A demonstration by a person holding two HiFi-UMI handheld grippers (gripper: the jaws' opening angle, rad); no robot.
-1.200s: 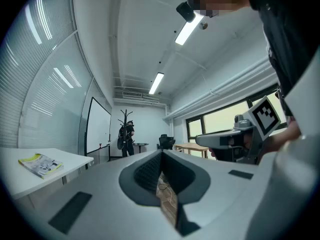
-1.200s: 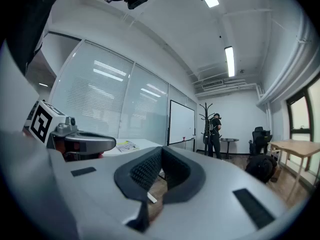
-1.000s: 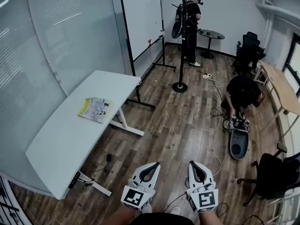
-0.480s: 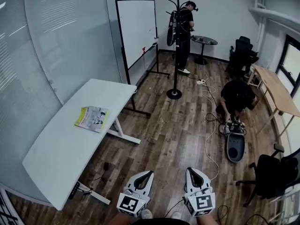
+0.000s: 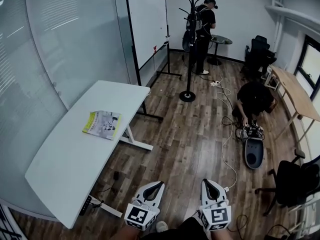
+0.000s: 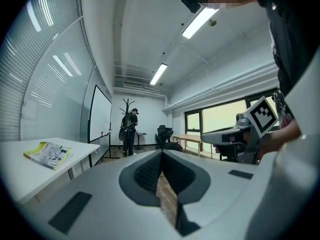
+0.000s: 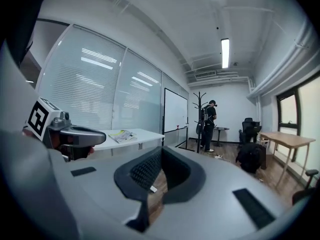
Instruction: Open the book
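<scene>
The book, closed with a yellow-green cover, lies flat on the white table at the left. It also shows far off in the left gripper view as the book, and in the right gripper view as the book. My left gripper and right gripper hang side by side over the wooden floor at the bottom of the head view, well away from the table. The left gripper and the right gripper are both shut, tips meeting, with nothing held.
A whiteboard and a coat stand stand beyond the table. One person stands at the back and another crouches by gear on the floor. Cables cross the floor. A wooden desk and an office chair are at the right.
Both grippers have sunk a little lower in the head view and stay shut. The book has not moved on the table.
</scene>
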